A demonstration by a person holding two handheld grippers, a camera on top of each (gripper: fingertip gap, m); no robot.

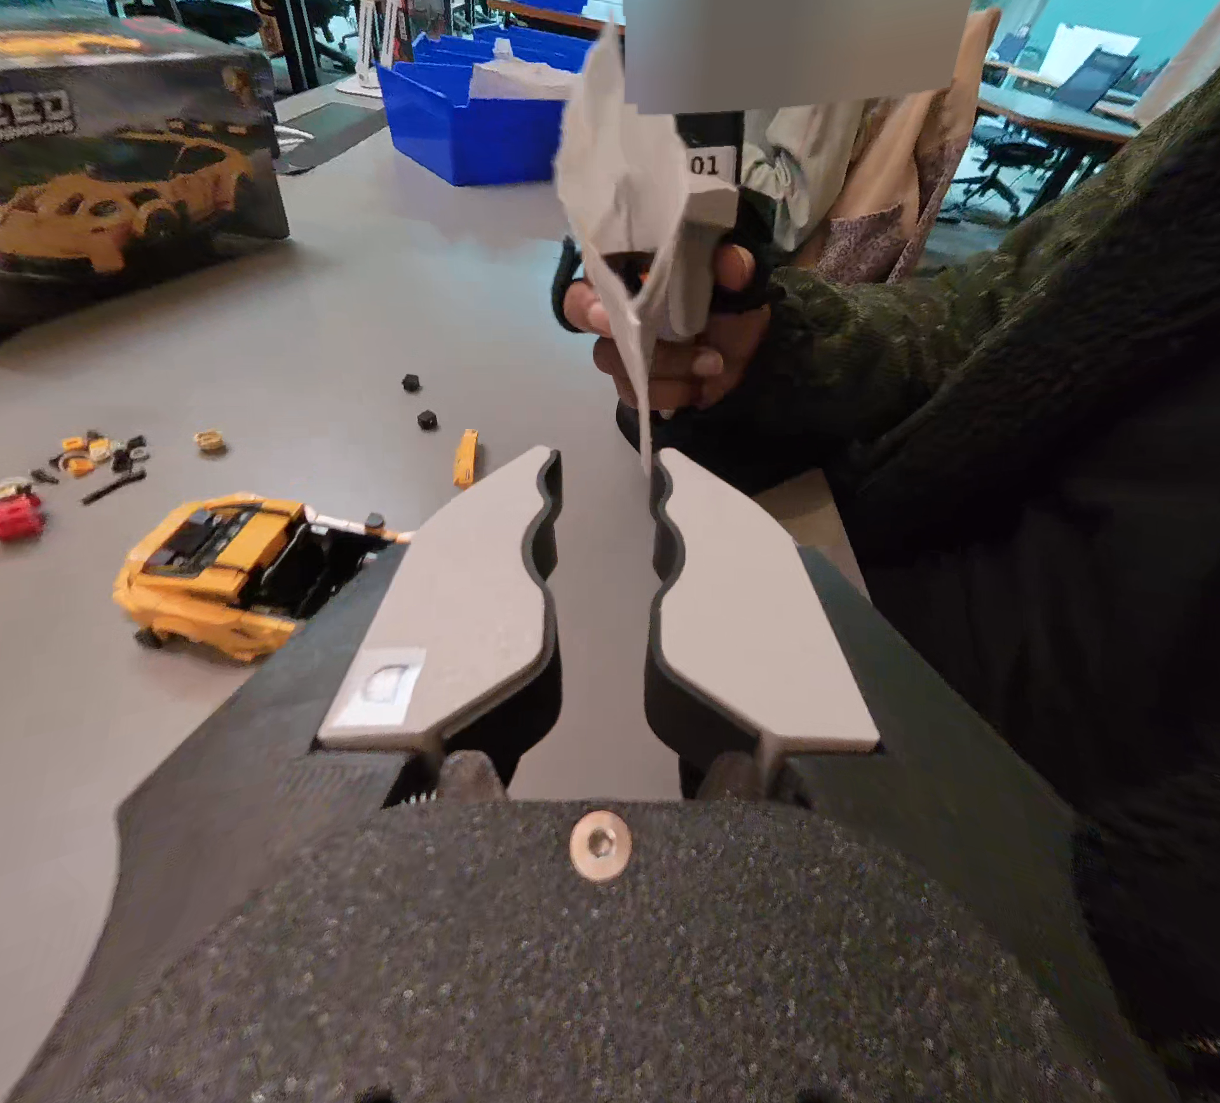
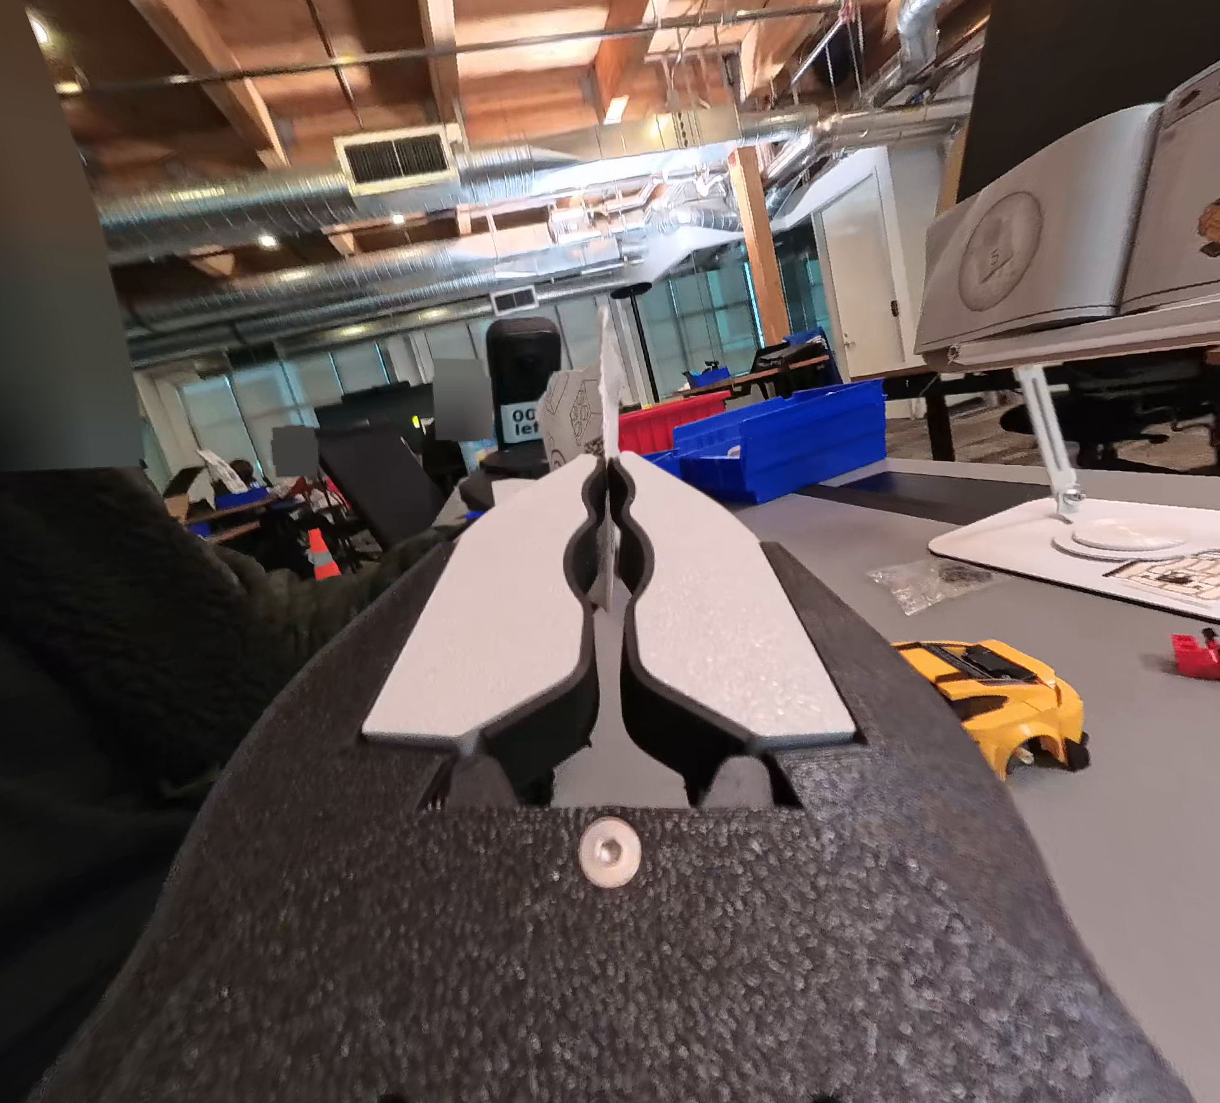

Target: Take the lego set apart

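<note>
left wrist view: loose pieces (image 1: pixel 99 457) lie left of the yellow car (image 1: pixel 218 569) on the worktop (image 1: pixel 396 305); its rear is stripped, most still to undo. my left tool (image 1: pixel 606 470) gapes empty; my right tool (image 2: pixel 607 470) pinches a paper sheet (image 2: pixel 609 404).

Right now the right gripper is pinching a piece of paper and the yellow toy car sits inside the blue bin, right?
Not quite. The right gripper does pinch the paper, but the yellow toy car sits on the grey table, apart from the blue bin, as the left wrist view shows.
</note>
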